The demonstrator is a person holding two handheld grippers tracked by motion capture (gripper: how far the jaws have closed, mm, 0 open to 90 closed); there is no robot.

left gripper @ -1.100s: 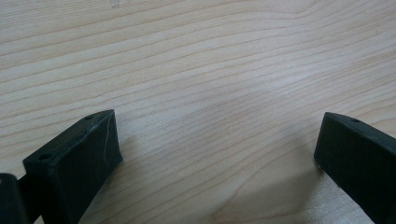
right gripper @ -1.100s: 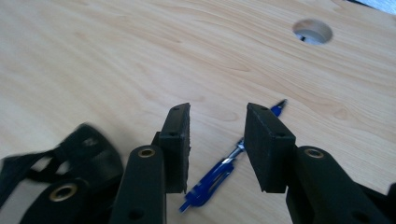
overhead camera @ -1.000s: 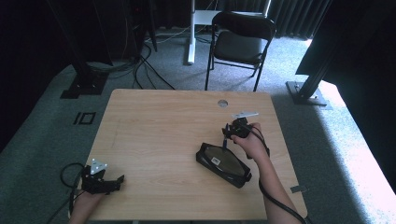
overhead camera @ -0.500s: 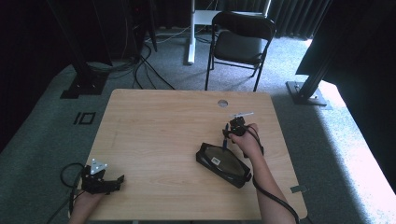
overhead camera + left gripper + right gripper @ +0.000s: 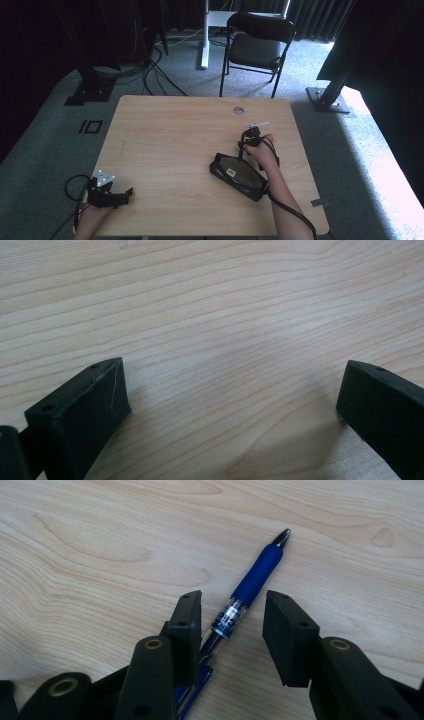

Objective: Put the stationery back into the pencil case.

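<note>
- Blue ballpoint pen with a clear barrel and blue rubber grip (image 5: pixel 239 607) lies flat on the light wooden worktop (image 5: pixel 170 145), in the right half of the high view, just beyond the black zip pencil case (image 5: pixel 239 175).
- In the right gripper view its long axis runs from the lower left of the frame to the upper right, tip pointing away at the upper right and clip end passing under the left finger.
- Its barrel sits between the two black fingers (image 5: pixel 185 630) of the right gripper (image 5: pixel 231 632), closer to the left finger than to the right one; a clear gap shows on the right side.
- These fingers stand at a narrow spread and have just been closing in, with the pen between them but not yet pinched.
- Right hand (image 5: pixel 262 152) is far nearer the pen: it leans over the far end of the pencil case with the gripper pointing down at the worktop.
- Left gripper (image 5: pixel 107 192) rests at the lower left of the high view, well apart from the pen, its fingers (image 5: pixel 82 410) wide and holding nothing over bare wood.
- The grip likely turns on squeezing across the barrel, square to its long axis.
</note>
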